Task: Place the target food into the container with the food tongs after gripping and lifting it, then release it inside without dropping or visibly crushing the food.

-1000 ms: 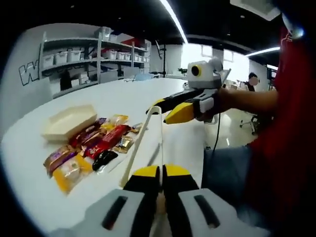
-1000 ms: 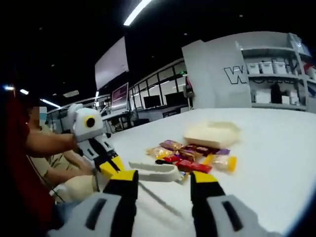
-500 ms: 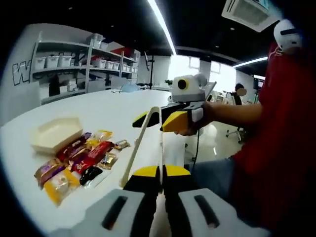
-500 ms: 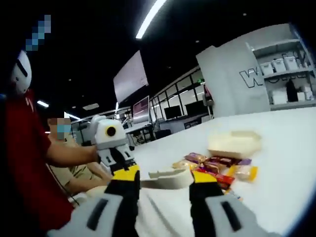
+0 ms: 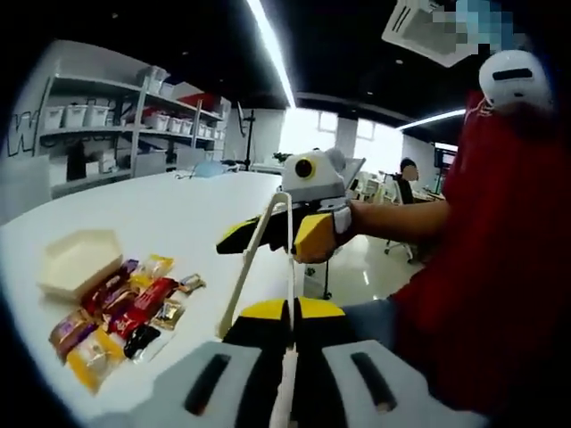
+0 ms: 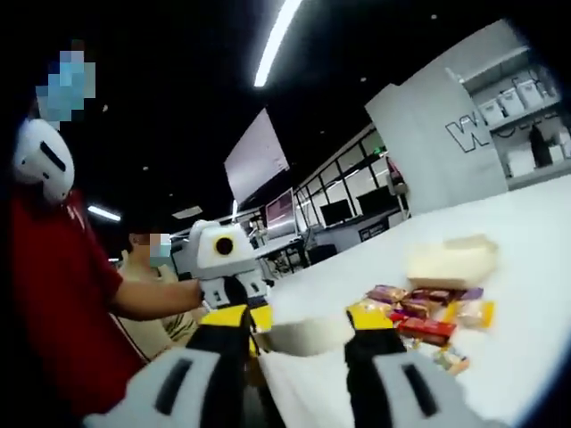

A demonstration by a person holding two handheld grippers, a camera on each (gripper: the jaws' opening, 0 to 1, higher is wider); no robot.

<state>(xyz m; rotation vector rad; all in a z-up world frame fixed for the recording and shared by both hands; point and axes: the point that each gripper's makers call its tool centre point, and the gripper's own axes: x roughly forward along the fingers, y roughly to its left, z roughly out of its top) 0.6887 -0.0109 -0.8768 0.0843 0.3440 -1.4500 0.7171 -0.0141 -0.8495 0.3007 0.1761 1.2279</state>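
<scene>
Tongs (image 5: 268, 254), cream-coloured, run up from your left gripper (image 5: 291, 314), whose yellow-tipped jaws are clenched on the two arms near their free ends; the looped hinge end stands highest, up by your right gripper (image 5: 272, 239). In the left gripper view the right gripper sits just behind that loop, jaws parted, one yellow tip to each side of it. You cannot tell from this view whether either tip touches the tongs.

In the right gripper view your right gripper (image 6: 299, 323) shows its jaws spread wide with the rounded end of the tongs (image 6: 303, 334) lying across the gap between them, not pinched. Just beyond, the left gripper (image 6: 234, 314) comes in from the left, held by a hand on a bare forearm.

Past the tools, on the white table (image 5: 178, 201), lies a loose pile of wrapped snacks (image 5: 125, 308): red, purple, gold and dark packets, with a yellow-edged clear one nearest the table's edge. None is gripped; all rest on the surface, well apart from the tongs. The same snacks (image 6: 428, 316) show between and to the right of the right jaws.

Touching the far end of the pile sits the container (image 5: 76, 260), a pale open tray, also seen at (image 6: 451, 259), nothing visible inside.

Farther back stand shelves (image 5: 116, 116) with white bins.
</scene>
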